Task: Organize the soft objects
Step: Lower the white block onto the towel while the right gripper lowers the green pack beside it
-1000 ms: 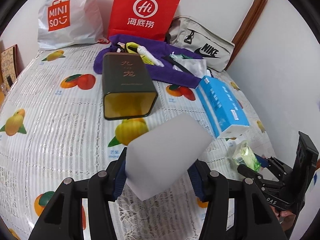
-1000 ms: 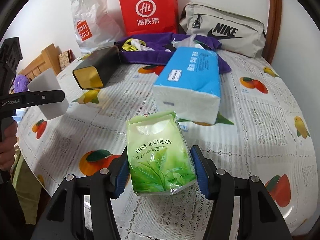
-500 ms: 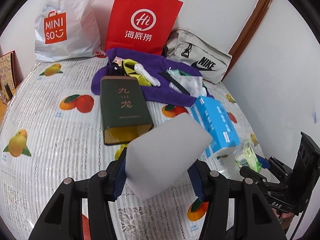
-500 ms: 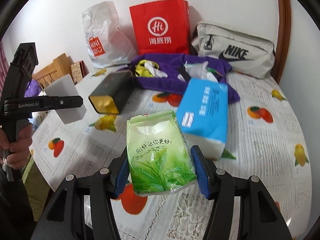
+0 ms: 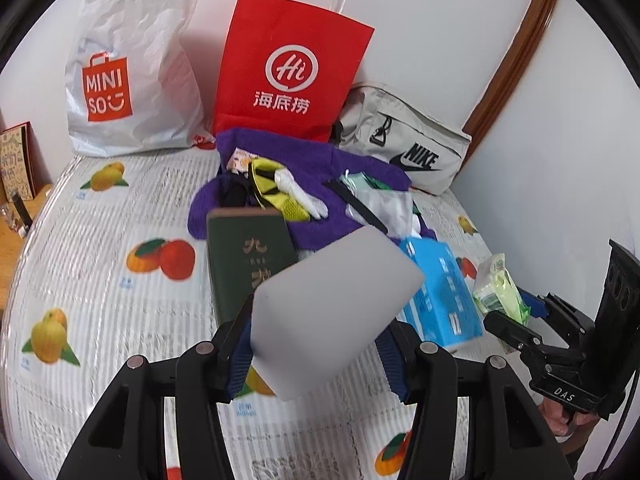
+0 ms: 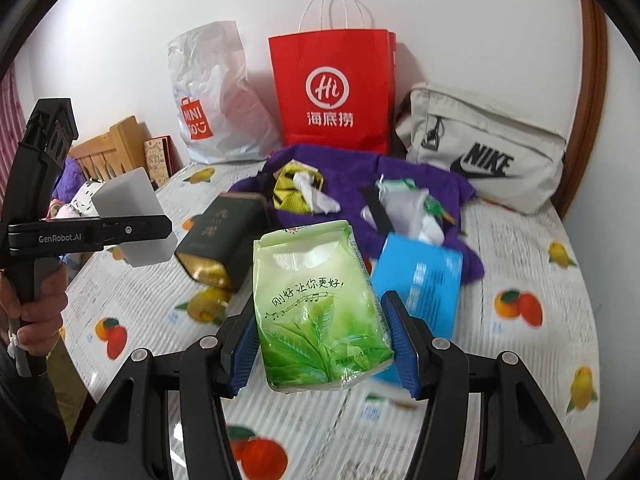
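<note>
Left wrist: the left gripper (image 5: 316, 344) clamps a white sponge (image 5: 332, 312) aloft; a green tin (image 5: 250, 260) lies at 11 o'clock.

Right wrist: the right gripper (image 6: 322, 344) grips a green tissue pack (image 6: 320, 308) aloft; a blue pack (image 6: 420, 280) lies at 1 o'clock. Both await placing.

This is a lived-in room of a home, most likely a bedroom or a small dining corner. The tabletop (image 5: 100, 248) wears a plastic cover printed with oranges and pears over lace, pushed against plain white walls with a brown wooden door frame (image 5: 516, 52) in the corner. Against the wall stand a red paper shopping bag (image 5: 288, 76) from a hotpot chain, a white Miniso carrier bag (image 5: 132, 68) and a grey Nike sling bag (image 6: 488, 152). A purple towel (image 6: 404, 176) lies heaped with small odds and ends. To the left a wooden headboard (image 6: 108, 152) and soft toys (image 6: 72, 196) show beyond the edge.
</note>
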